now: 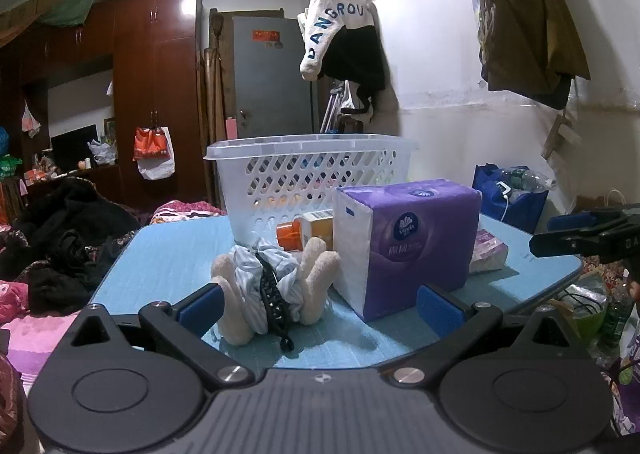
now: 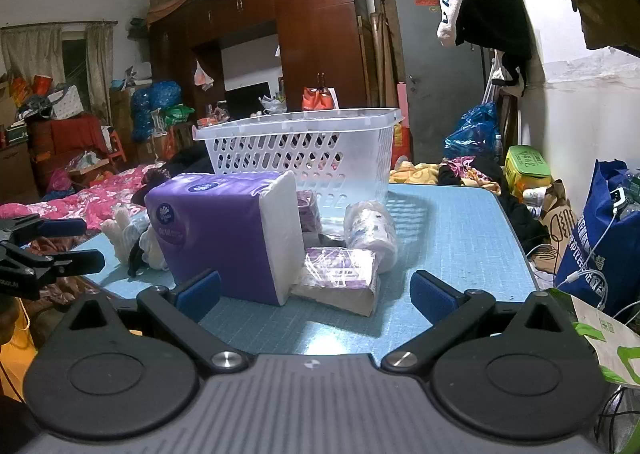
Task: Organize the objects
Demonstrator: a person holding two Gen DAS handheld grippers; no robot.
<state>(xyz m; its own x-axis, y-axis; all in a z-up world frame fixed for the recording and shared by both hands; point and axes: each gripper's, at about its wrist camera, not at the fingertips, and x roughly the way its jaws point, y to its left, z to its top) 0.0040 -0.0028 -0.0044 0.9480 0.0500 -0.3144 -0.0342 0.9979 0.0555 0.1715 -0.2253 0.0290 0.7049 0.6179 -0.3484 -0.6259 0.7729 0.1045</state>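
Nearest the left wrist camera, the left gripper stands with its blue pads wide apart and nothing between them, hovering over the near edge of the blue table. Just ahead of it lies a bundle of cloth: pale striped fabric with fuzzy cream pieces at either side and a black hair clip across the front. To the right of the bundle stands a purple tissue pack, its white end turned toward the cloth. Behind these, an orange-capped bottle and a small carton lie against the foot of a white basket, which sits at the far side of the table. A small purple packet lies to the right of the tissue pack.

From the right wrist camera, the right gripper is likewise spread wide and empty, over the near table edge. Ahead of it lies a flat wrapped tissue packet, touching the tissue pack at its left. A clear-wrapped white roll lies behind it, close to the basket. The left gripper shows at the left edge, beside the table.
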